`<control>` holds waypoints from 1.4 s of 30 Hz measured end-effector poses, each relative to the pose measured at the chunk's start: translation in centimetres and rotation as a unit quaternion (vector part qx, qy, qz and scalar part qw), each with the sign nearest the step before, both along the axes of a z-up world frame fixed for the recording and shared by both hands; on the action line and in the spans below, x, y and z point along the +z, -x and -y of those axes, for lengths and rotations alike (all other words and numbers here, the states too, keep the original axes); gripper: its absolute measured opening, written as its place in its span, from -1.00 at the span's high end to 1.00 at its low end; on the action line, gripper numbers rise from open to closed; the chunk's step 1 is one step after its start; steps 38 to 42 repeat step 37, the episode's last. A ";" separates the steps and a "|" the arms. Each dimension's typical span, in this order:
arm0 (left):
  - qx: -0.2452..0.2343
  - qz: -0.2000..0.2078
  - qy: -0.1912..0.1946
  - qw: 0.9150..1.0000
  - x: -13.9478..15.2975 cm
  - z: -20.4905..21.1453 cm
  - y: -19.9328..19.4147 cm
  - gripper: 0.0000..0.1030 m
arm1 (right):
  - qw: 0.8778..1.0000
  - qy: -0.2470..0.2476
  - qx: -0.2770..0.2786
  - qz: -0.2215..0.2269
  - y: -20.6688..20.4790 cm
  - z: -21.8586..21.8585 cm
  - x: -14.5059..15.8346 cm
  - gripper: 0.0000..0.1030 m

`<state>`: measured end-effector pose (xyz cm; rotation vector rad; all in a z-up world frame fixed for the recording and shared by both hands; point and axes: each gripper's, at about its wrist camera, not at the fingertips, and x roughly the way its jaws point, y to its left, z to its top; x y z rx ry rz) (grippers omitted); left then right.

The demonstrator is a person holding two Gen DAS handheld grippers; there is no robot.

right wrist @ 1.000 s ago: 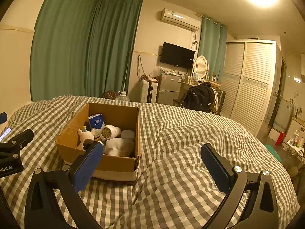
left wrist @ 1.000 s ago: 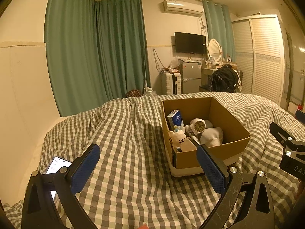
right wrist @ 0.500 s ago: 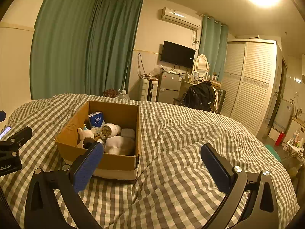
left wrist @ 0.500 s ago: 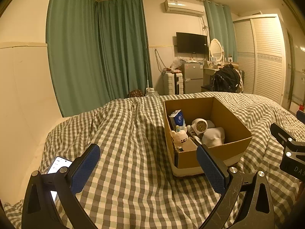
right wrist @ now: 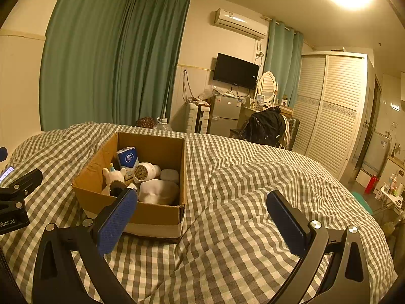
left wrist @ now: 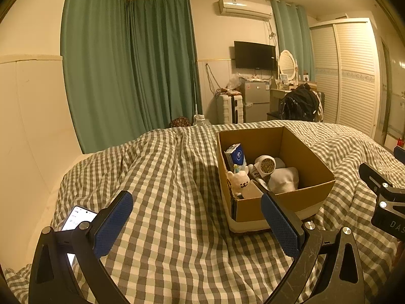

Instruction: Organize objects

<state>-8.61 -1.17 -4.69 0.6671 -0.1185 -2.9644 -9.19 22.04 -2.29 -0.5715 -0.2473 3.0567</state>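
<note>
Both grippers, left gripper [left wrist: 196, 217] and right gripper [right wrist: 201, 211], hang spread and empty above a checked bedspread [left wrist: 172, 177]; cardboard box [right wrist: 141, 215] between them, lit phone [left wrist: 77, 219] at far left.

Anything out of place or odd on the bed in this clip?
One thing: a smartphone with a lit screen lies loose on the grey-and-white checked duvet, far from the open brown cardboard box that holds the other items. Both tongs, left and right, are open and empty. No spill or damage visible.
</note>
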 end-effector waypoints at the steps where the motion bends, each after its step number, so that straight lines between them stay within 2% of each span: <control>1: 0.000 0.000 0.000 1.000 0.0 0.0 0.0 -1.00 | 1.000 0.000 0.000 0.000 0.0 0.0 0.0 -0.99; 42: -0.001 -0.004 0.015 1.000 -0.1 -0.5 -0.2 -1.00 | 1.000 -0.002 0.000 0.003 0.0 0.0 -0.2 -0.99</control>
